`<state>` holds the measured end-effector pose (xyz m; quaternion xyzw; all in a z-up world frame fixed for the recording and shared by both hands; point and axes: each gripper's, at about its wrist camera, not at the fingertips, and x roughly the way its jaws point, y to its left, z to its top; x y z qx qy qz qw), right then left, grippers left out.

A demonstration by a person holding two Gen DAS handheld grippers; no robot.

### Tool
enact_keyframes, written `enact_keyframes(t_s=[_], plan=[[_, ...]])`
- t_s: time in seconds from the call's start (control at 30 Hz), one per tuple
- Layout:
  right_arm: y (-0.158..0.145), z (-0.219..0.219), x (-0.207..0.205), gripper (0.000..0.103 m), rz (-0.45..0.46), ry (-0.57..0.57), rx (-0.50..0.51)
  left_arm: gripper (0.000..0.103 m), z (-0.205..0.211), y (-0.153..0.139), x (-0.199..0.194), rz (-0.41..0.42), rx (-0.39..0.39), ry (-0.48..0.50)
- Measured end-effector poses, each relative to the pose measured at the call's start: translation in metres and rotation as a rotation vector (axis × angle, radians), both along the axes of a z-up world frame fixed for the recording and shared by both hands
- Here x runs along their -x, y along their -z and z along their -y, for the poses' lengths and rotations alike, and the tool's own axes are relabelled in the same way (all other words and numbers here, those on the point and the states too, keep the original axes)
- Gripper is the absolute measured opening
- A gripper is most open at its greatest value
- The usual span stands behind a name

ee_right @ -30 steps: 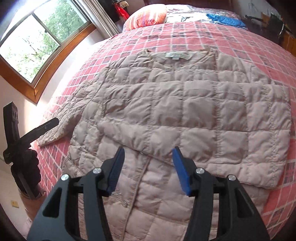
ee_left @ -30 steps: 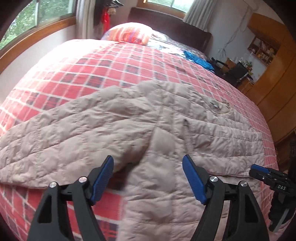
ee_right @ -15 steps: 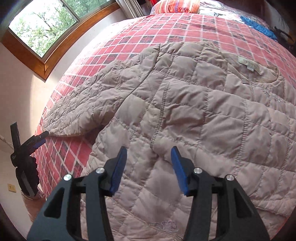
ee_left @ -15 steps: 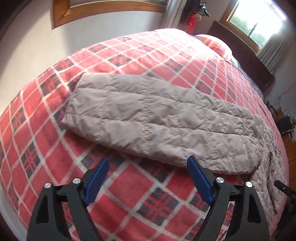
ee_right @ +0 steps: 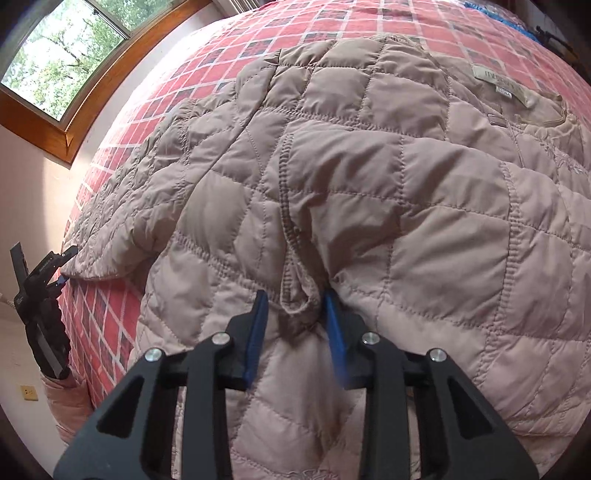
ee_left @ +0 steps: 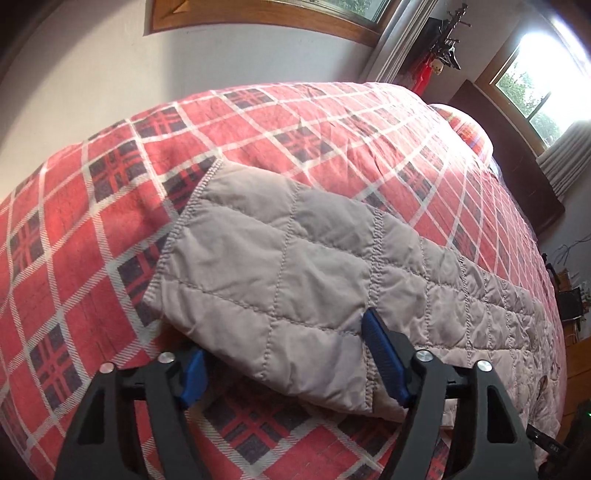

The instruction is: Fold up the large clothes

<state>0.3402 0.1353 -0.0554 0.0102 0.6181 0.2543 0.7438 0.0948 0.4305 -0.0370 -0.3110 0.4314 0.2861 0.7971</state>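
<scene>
A beige quilted jacket [ee_right: 369, 192] lies spread on the red plaid bed cover [ee_right: 351, 26], its neck label at the upper right. My right gripper [ee_right: 295, 325] is pressed into the jacket body, and its blue fingers pinch a raised fold along a seam. The jacket's sleeve [ee_left: 280, 273] stretches toward the bed's corner, cuff end at the left. My left gripper [ee_left: 288, 363] stands open astride that sleeve near the cuff; one finger [ee_left: 192, 373] is tucked at the sleeve's lower edge and the other finger [ee_left: 384, 354] rests on top. From the right wrist, the left gripper [ee_right: 44, 273] shows at the sleeve tip.
The bed's edge drops off just left of the sleeve toward a white wall [ee_left: 92, 74] and wood-framed window [ee_right: 55, 62]. A striped pillow [ee_left: 469, 125] and dark headboard [ee_left: 517, 162] lie at the far end. A sleeved arm [ee_right: 70, 406] is beside the bed.
My left gripper has come in low over the sleeve's cuff end, so the sleeve now lies between its fingers. My right gripper pushed down into the jacket body and its fingers narrowed on a fold.
</scene>
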Motion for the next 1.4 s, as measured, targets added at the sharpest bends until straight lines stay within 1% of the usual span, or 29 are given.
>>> enact_keyframes(t_s=[0.03, 0.07, 0.13, 0.2, 0.3, 0.4, 0.47, 0.63, 0.7, 0.77, 0.93, 1.1, 1.23, 1.37, 1.4], plan=[[0.0, 0.0, 0.0, 0.03, 0.004, -0.004, 0.002, 0.036, -0.002, -0.001, 0.0, 0.008, 0.007, -0.002], [0.0, 0.0, 0.001, 0.03, 0.008, -0.007, 0.003, 0.031, -0.005, -0.001, 0.001, 0.024, 0.033, -0.003], [0.0, 0.0, 0.002, 0.03, 0.013, -0.01, 0.006, 0.016, -0.008, -0.001, 0.002, 0.041, 0.051, -0.013], [0.0, 0.0, 0.002, 0.03, 0.014, -0.01, 0.004, 0.008, -0.008, -0.003, 0.003, 0.057, 0.059, -0.01], [0.0, -0.001, 0.002, 0.03, 0.015, -0.01, 0.003, 0.006, 0.001, -0.012, 0.003, 0.067, 0.023, -0.005], [0.0, -0.001, 0.003, 0.03, 0.017, -0.01, 0.003, 0.006, 0.019, -0.031, 0.002, 0.098, -0.045, 0.028], [0.0, -0.001, 0.002, 0.03, 0.017, -0.01, 0.002, 0.006, 0.036, -0.046, -0.001, 0.118, -0.091, 0.063], [0.0, 0.001, 0.002, 0.03, 0.015, -0.005, -0.003, 0.006, 0.087, -0.078, -0.015, 0.165, -0.189, 0.194], [0.0, 0.001, 0.002, 0.03, 0.018, -0.006, -0.002, 0.006, 0.107, -0.085, -0.023, 0.18, -0.195, 0.251], [0.0, 0.001, 0.003, 0.03, 0.02, -0.003, -0.003, 0.006, 0.125, -0.088, -0.034, 0.193, -0.175, 0.309], [0.0, 0.003, 0.003, 0.03, 0.024, -0.003, -0.019, 0.006, 0.173, -0.081, -0.055, 0.201, -0.154, 0.42], [0.001, 0.005, 0.004, 0.03, 0.023, -0.004, -0.033, 0.006, 0.205, -0.057, -0.068, 0.171, -0.126, 0.51], [0.001, 0.004, 0.004, 0.03, 0.024, -0.005, -0.032, 0.006, 0.216, -0.036, -0.077, 0.13, -0.109, 0.551], [0.001, 0.006, 0.004, 0.03, 0.03, 0.001, -0.033, 0.009, 0.216, -0.015, -0.084, 0.103, -0.048, 0.576], [0.001, 0.006, 0.004, 0.03, 0.03, 0.002, -0.033, 0.011, 0.217, -0.011, -0.086, 0.095, -0.04, 0.586]])
